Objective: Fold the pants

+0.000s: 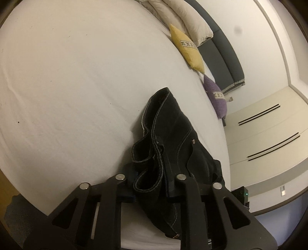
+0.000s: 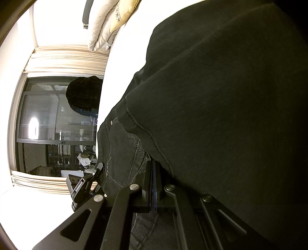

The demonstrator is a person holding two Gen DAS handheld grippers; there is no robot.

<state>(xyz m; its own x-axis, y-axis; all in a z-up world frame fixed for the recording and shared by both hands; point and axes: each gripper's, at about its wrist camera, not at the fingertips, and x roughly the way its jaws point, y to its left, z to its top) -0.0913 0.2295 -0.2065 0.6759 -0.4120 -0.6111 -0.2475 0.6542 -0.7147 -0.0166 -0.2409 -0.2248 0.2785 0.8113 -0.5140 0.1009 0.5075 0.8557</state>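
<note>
Black jeans (image 1: 173, 134) lie bunched on the white bed sheet (image 1: 77, 77), waistband end toward me, stitching and a rivet showing. My left gripper (image 1: 152, 184) is shut on the folded waistband fabric, which fills the gap between its fingers. In the right wrist view the jeans (image 2: 221, 96) hang large and dark over the right half of the picture. My right gripper (image 2: 154, 163) has its pads pressed together, pinching a seamed edge of the jeans at the tips. Part of the left gripper's body (image 2: 82, 188) shows low at the left.
A yellow cushion (image 1: 187, 50), a purple cushion (image 1: 214, 94) and white pillows (image 1: 184, 17) line the bed's far edge by a dark grey headboard (image 1: 221, 57). Cream cabinet fronts (image 1: 269, 134) stand beyond. A dark window (image 2: 48, 125) with curtains sits left in the right wrist view.
</note>
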